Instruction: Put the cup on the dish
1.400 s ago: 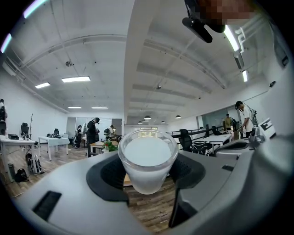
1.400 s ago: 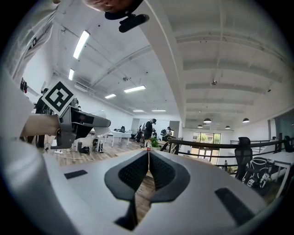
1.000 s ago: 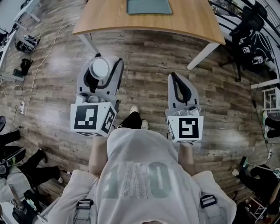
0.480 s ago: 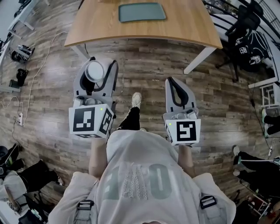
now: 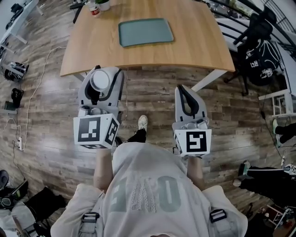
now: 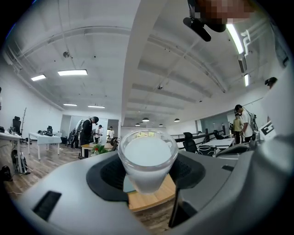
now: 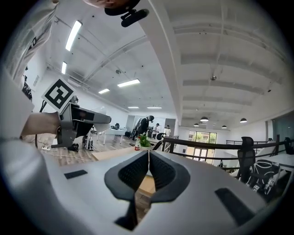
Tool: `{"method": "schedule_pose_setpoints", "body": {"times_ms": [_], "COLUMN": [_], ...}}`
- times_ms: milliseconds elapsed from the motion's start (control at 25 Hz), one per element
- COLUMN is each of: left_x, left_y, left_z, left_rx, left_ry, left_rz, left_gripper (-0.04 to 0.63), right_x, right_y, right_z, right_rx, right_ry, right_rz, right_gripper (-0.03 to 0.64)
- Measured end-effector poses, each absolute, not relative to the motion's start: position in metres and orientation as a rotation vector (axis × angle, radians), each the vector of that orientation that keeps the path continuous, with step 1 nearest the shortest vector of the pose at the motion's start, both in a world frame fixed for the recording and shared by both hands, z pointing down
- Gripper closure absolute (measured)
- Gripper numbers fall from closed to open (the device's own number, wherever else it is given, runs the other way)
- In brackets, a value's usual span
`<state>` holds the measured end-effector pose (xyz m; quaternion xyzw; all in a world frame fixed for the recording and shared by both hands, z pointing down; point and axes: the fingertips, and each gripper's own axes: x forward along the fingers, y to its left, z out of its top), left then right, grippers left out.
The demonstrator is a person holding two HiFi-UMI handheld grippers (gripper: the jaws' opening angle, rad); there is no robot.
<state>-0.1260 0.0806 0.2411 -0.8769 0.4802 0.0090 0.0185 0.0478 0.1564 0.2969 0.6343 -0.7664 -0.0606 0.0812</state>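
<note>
A clear cup [image 5: 99, 81] with a white inside sits upright between the jaws of my left gripper [image 5: 100, 79], which is shut on it; it fills the middle of the left gripper view as the cup [image 6: 147, 158]. My right gripper [image 5: 183, 93] is shut with nothing in it, its jaws meeting tip to tip [image 7: 149, 153]. Both are held over the wood floor, just short of the near edge of a wooden table [image 5: 199, 41]. On that table lies a flat grey-green dish [image 5: 145, 32], ahead of and between the two grippers.
A red can and a potted plant [image 5: 99, 5] stand at the table's far left corner. White table legs [image 5: 206, 79] slant down on the right. A black chair [image 5: 256, 41] stands right of the table. Cables and bags [image 5: 14, 71] lie on the floor at left.
The table and dish have come nearer and lower in the head view as the person walked forward. The left gripper still holds the cup; the right stays shut.
</note>
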Motion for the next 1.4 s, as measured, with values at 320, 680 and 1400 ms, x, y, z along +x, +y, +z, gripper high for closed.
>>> {"method": "schedule_pose_setpoints", "body": {"times_ms": [320,680,1400], "left_x": [-0.122,-0.108,-0.051], "left_y": [-0.036,-0.111,-0.298], "left_z": [0.228,0.256,0.229], "left_rx": [-2.73,-2.803,-2.589], "left_ry": [1.435,1.492,1.778], "left_rz": [0.055,0.01,-0.013], "left_gripper": [0.334,0.334,0.334], "right_x": [0.047,0.059,0.149], "right_y": [0.042,-0.028,-0.259], "right_z": [0.286,0.296,0.279], "right_rx": [1.92,1.862,1.68], "right_ry": [-2.261,-2.249,-2.471], "right_rz": [-0.187,-0.123,-0.178], "right_gripper": [0.597,0.597,0.597]}}
